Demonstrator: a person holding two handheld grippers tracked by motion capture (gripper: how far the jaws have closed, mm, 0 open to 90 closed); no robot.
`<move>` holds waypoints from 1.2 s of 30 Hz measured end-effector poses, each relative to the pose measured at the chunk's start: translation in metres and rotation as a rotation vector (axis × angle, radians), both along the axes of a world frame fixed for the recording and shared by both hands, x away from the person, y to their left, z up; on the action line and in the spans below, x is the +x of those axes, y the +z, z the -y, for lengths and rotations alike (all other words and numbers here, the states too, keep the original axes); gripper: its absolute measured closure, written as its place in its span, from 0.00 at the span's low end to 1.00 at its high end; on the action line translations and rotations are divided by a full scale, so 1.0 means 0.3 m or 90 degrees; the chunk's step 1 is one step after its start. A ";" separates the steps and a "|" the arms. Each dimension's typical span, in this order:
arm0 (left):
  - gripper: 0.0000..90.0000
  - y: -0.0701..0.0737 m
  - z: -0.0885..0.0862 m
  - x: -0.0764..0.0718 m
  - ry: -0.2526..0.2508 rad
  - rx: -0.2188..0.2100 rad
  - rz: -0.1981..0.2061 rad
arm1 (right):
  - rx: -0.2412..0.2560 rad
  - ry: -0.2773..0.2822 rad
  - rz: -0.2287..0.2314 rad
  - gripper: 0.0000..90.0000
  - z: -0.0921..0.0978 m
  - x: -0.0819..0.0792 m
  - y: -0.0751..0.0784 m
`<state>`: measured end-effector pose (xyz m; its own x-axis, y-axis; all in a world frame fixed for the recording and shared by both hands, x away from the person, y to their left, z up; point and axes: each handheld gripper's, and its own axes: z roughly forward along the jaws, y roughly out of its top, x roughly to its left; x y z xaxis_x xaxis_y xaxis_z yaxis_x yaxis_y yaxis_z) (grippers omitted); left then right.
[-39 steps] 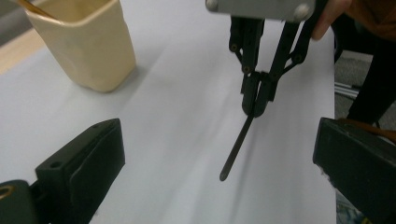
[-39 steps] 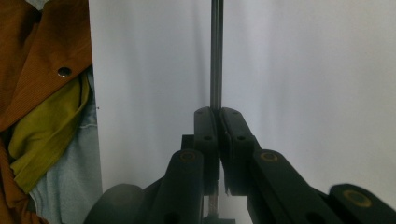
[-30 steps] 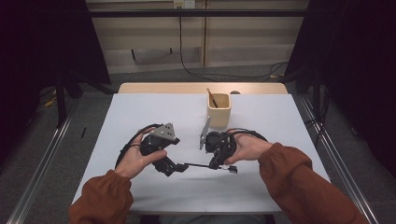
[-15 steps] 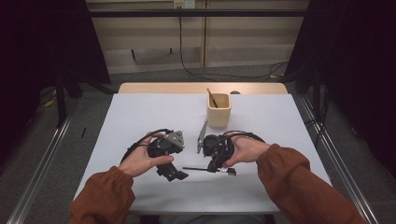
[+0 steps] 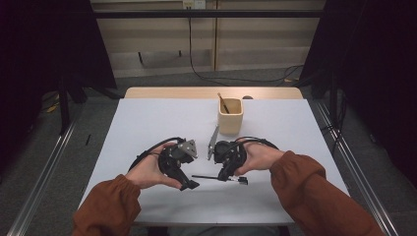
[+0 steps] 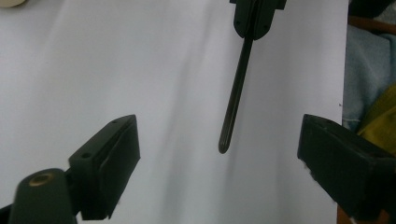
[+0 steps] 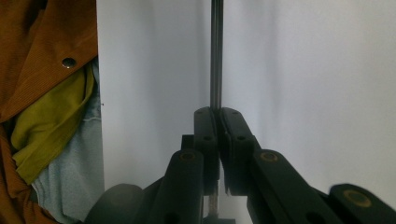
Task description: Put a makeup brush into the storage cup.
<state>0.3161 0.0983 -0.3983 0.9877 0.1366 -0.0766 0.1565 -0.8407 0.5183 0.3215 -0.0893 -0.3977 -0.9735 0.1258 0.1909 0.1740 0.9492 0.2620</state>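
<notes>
A thin black rod (image 5: 209, 177) lies level just above the white table (image 5: 162, 123), near its front edge. My right gripper (image 5: 225, 176) is shut on it close to its right end. In the right gripper view the jaws (image 7: 218, 122) pinch the rod (image 7: 216, 56), which runs straight up and away. My left gripper (image 5: 189, 184) stands open beside the rod's free left end. In the left gripper view the rod's tip (image 6: 225, 144) hangs between its wide-apart jaws (image 6: 219, 163) without touching either one.
A light wooden cup (image 5: 230, 118) with a brown stick (image 5: 223, 102) in it stands behind the grippers. Cables loop beside each hand. The table's near edge (image 7: 99, 140) and the person's lap sit close to the right gripper. Metal rails flank the table.
Both hands have come slightly nearer the front edge. The left gripper has swung down and right, bringing its open jaws around the rod's free tip. The right gripper keeps its hold.
</notes>
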 end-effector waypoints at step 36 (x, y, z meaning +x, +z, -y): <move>0.91 -0.015 0.043 -0.001 -0.045 0.029 -0.041 | 0.027 0.012 -0.002 0.96 -0.007 -0.008 0.001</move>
<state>0.3159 0.0854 -0.4027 0.9882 0.0718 -0.1353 0.1279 -0.8730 0.4707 0.3190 -0.0872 -0.3975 -0.9749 0.0991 0.1994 0.1573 0.9404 0.3016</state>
